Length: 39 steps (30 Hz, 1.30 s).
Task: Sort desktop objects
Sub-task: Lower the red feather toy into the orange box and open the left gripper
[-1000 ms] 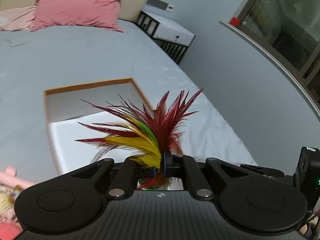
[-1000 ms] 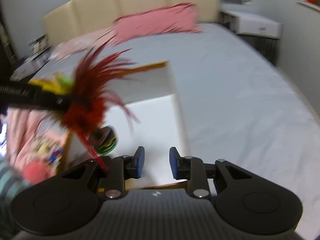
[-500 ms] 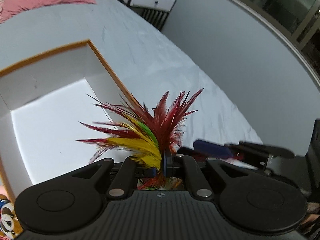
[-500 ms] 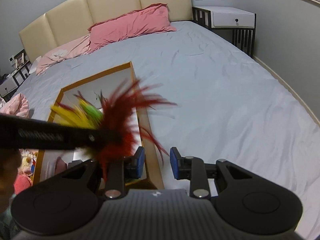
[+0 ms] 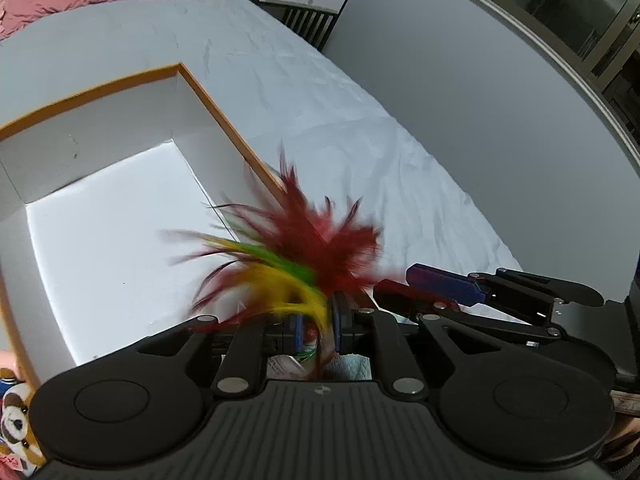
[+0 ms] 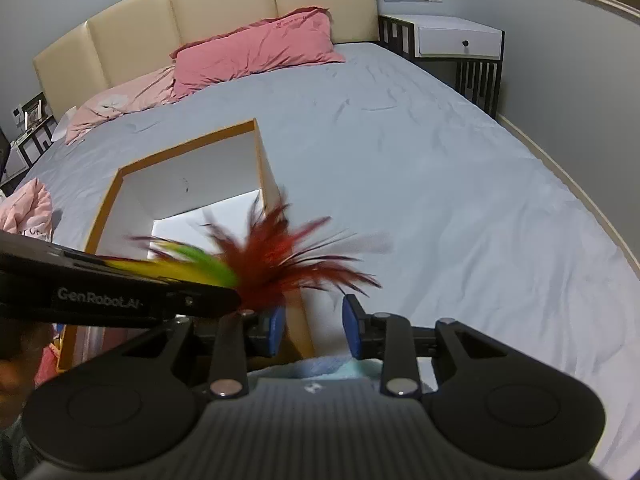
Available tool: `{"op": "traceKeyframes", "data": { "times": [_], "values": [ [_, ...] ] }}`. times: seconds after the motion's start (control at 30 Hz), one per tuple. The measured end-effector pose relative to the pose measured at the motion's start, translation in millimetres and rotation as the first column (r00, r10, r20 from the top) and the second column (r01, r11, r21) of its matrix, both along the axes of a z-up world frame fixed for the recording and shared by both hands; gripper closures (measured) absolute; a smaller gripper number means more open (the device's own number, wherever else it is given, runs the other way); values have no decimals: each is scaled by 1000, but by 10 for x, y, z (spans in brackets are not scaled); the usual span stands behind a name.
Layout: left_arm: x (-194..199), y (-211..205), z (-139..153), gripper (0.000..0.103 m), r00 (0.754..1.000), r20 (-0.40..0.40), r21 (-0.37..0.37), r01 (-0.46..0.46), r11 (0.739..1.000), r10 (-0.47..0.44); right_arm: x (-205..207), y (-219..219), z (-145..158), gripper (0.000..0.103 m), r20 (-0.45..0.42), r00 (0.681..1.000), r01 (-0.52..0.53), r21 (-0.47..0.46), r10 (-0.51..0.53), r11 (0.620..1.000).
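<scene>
A feather shuttlecock (image 5: 316, 248) with red, yellow and green feathers sits between the pads of my left gripper (image 5: 317, 326). Those jaws are opening, a gap shows on both sides of the stem, and the feathers are blurred. It hangs over the near right corner of a white box with an orange rim (image 5: 216, 108) lying on the bed. My right gripper (image 6: 314, 330) is just right of it, its jaws opening slightly with nothing between them. From that side the shuttlecock (image 6: 276, 264) sticks out past a left finger (image 6: 192, 296), above the box rim (image 6: 188, 148).
Grey bed sheet (image 6: 420, 184) spreads to the right of the box. Pink pillows (image 6: 256, 52) lie at the headboard and a nightstand (image 6: 456, 36) stands beyond. A plush toy (image 5: 16, 420) and pink cloth (image 6: 28, 208) are left of the box. A teal cloth (image 6: 340, 368) lies under the grippers.
My left gripper came down and closer to the box's near right corner. Its pads have spread and the feathers, sharp before, now smear and lean right. The right gripper's jaws are a little wider.
</scene>
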<state>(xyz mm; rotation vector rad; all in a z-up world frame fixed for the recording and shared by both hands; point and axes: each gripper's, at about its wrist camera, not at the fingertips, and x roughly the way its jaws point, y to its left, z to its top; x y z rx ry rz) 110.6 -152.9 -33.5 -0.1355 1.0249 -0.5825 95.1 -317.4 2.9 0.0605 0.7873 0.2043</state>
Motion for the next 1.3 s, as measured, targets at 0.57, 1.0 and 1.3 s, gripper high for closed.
{"op": "traceKeyframes", "data": {
  "times": [0.57, 1.0, 1.3],
  "values": [
    [-156, 859, 257, 89, 966, 66, 37, -252, 967, 249, 219, 286, 155, 70, -75, 985, -152, 87, 158, 985],
    [-72, 1273, 137, 89, 944, 36, 17, -329, 944, 328, 1277, 1029, -215, 60, -387, 878, -320, -43, 280, 946],
    [38, 1464, 53, 89, 941, 8, -31, -337, 941, 338, 1462, 1671, -517, 55, -495, 814, -491, -306, 304, 815]
  ]
}}
